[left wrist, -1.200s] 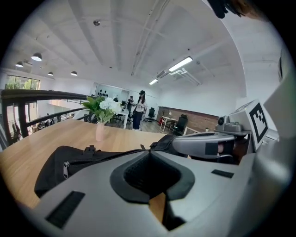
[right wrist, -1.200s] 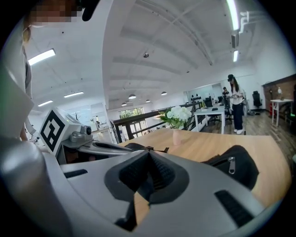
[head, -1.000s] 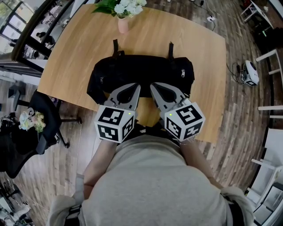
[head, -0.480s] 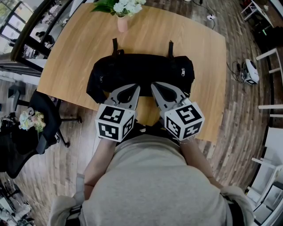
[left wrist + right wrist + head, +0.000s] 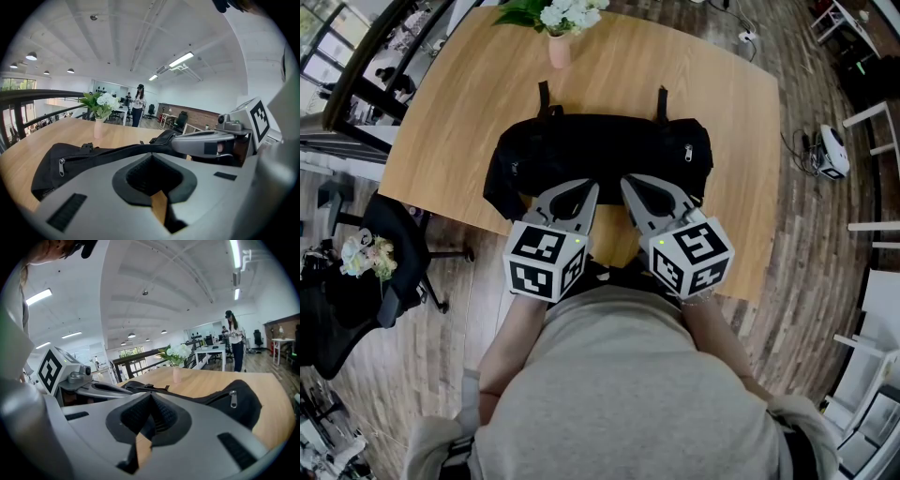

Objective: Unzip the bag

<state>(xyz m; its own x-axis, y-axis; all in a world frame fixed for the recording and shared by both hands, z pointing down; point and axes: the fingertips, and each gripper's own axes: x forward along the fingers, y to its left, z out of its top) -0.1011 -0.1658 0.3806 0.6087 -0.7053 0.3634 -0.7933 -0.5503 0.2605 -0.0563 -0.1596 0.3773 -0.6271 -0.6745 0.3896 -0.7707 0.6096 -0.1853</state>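
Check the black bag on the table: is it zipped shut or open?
Shut, as far as visible: the black bag shows no gap, and its zip pull sits at the end of a closed zip.

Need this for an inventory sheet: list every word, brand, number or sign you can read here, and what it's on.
No readable text in any view.
Left gripper and right gripper: only black-and-white square code markers, no letters or digits.
Black bag: no logo or label visible; zipper pulls too small to show any marking.
Pink vase: plain.
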